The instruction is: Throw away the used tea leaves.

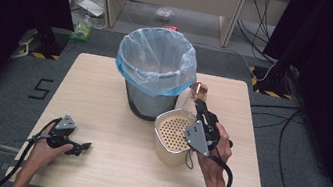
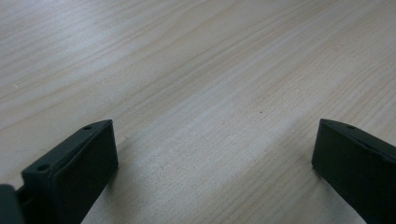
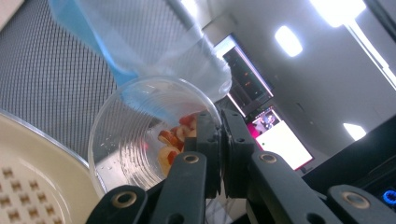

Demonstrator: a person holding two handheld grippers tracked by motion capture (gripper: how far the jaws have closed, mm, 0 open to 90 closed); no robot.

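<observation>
My right gripper [image 1: 201,106] is shut on the rim of a clear plastic cup [image 1: 194,98], held tilted above a cream container with a perforated insert [image 1: 171,135]. In the right gripper view the jaws pinch the cup [image 3: 126,140] wall, and red and orange pieces [image 3: 170,140] lie inside near the rim. The cream container [image 3: 28,177] is at the lower left there. Just behind stands a mesh bin [image 1: 156,66] lined with a blue bag [image 3: 154,42]. My left gripper [image 1: 82,147] rests open on the wooden table [image 1: 104,89] at the front left, with bare wood between its fingertips [image 2: 215,135].
Black curtains flank the table on both sides. Cables run over the floor at the right, and a cabinet with loose items stands behind the table. Bare tabletop lies at the left and the front middle.
</observation>
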